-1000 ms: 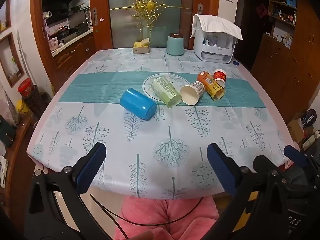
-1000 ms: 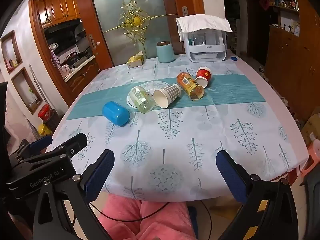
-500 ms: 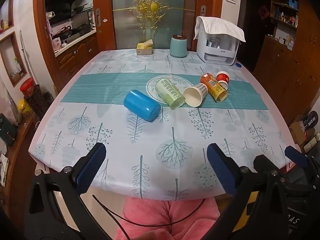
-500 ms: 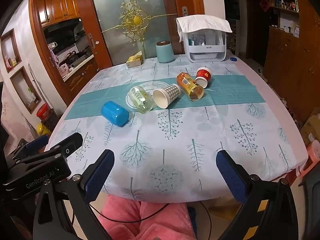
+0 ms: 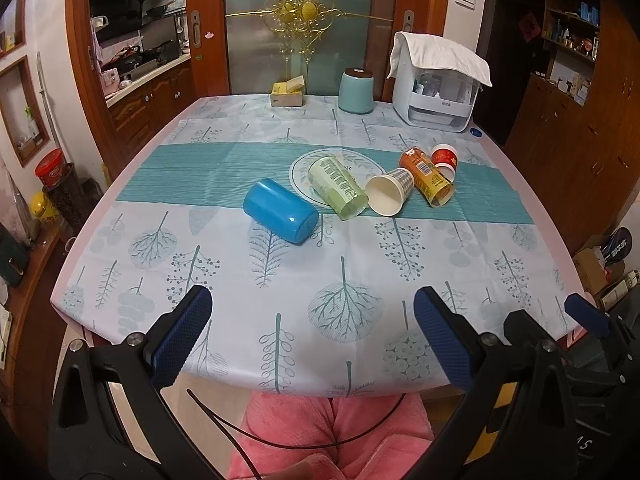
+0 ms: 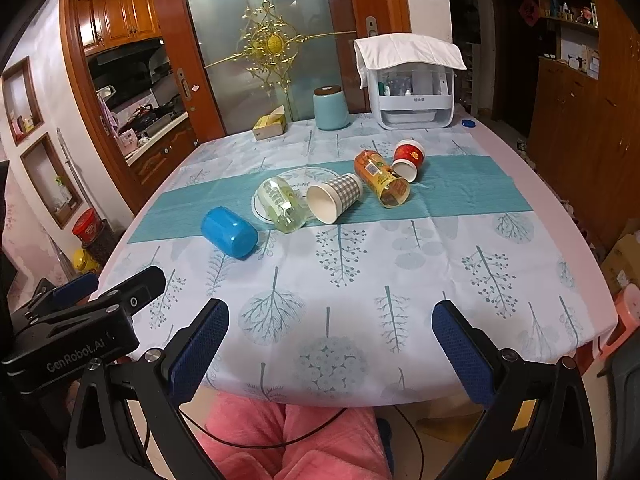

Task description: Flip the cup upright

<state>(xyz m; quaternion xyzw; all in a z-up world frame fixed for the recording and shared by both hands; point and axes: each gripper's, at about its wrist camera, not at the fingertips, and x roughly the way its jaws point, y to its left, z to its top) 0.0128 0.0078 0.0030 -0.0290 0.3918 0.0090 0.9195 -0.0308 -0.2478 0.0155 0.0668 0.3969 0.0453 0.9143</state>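
Five cups lie on their sides mid-frame on the bench [image 5: 520,264]: blue cup [image 5: 280,216], green cup [image 5: 337,187], checked paper cup [image 5: 390,197], orange cup [image 5: 426,177], red cup [image 5: 444,158]. Left hand-held gripper [image 5: 312,340] and right hand-held gripper [image 6: 330,350] sit at lower frame, both spread wide, holding nothing.

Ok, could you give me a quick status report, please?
Left gripper and right gripper open, empty, at near table edge. Five cups on their sides; blue cup nearest. Path clear.

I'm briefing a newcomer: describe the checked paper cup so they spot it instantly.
Find the teal band running across the tablecloth, where five cups lie on their sides in a row. The checked paper cup is the middle one, between the pale green cup and the orange cup. Only it has a grey gingham wall and a plain white inside.
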